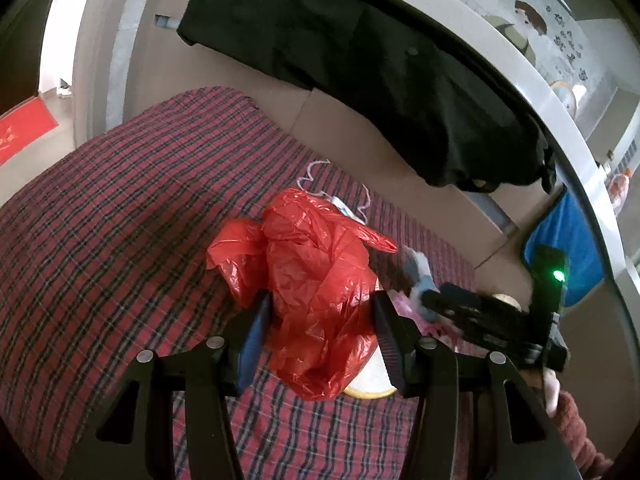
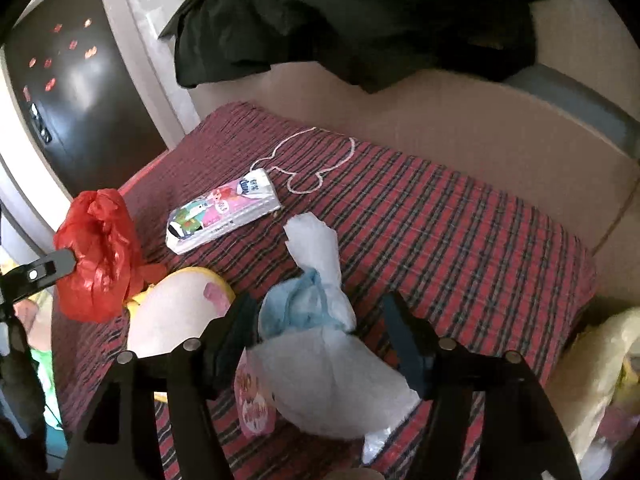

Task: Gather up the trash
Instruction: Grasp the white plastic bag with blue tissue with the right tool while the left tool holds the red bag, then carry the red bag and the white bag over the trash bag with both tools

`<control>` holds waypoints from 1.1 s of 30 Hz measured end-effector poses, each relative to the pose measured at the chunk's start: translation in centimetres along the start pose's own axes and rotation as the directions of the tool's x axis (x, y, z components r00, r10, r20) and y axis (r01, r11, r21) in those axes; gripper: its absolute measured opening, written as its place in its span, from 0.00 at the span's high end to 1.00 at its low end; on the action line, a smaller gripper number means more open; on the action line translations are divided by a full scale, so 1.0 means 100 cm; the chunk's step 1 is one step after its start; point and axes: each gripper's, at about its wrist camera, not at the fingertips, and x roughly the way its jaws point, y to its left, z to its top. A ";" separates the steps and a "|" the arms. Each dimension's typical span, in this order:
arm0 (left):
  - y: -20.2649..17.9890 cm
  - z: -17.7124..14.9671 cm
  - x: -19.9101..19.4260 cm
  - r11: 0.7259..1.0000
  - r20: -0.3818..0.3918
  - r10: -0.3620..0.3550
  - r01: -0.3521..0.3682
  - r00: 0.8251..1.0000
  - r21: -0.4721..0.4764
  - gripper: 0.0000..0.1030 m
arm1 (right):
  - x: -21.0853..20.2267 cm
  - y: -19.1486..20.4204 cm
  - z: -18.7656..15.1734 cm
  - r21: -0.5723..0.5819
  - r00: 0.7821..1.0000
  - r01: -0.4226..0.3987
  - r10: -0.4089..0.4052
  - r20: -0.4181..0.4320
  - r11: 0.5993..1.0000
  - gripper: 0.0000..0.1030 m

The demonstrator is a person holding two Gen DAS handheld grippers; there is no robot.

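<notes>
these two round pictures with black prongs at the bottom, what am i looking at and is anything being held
There is no robot here: a person carries a two-finger gripper in each hand, and a wide-angle camera on each looks out along its fingers. The black prongs are those fingers.

The left wrist picture shows the left gripper with a crumpled red plastic bag between its fingers, apparently gripped. The right gripper shows at that picture's right edge.

The right wrist picture shows the right gripper standing open around a crumpled white and pale blue plastic bag, not pinching it.

All this lies on a red plaid cloth, along with a pack of tissues and a round white and yellow thing that I cannot identify. Dark clothing hangs behind.
</notes>
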 end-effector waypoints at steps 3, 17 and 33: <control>-0.008 -0.005 -0.004 1.000 -0.003 0.000 0.000 1.000 0.020 0.50 | 0.020 0.003 0.002 -0.034 0.997 0.026 -0.028 -0.067 0.999 0.39; -0.064 -0.024 -0.033 0.995 0.164 0.019 -0.035 0.986 0.097 0.50 | -0.106 -0.022 -0.019 0.116 0.979 -0.030 0.006 0.203 0.993 0.53; -0.236 -0.082 -0.067 0.922 0.415 -0.006 -0.156 0.910 0.355 0.50 | -0.266 -0.041 -0.096 0.130 0.853 0.218 -0.254 0.456 0.967 0.53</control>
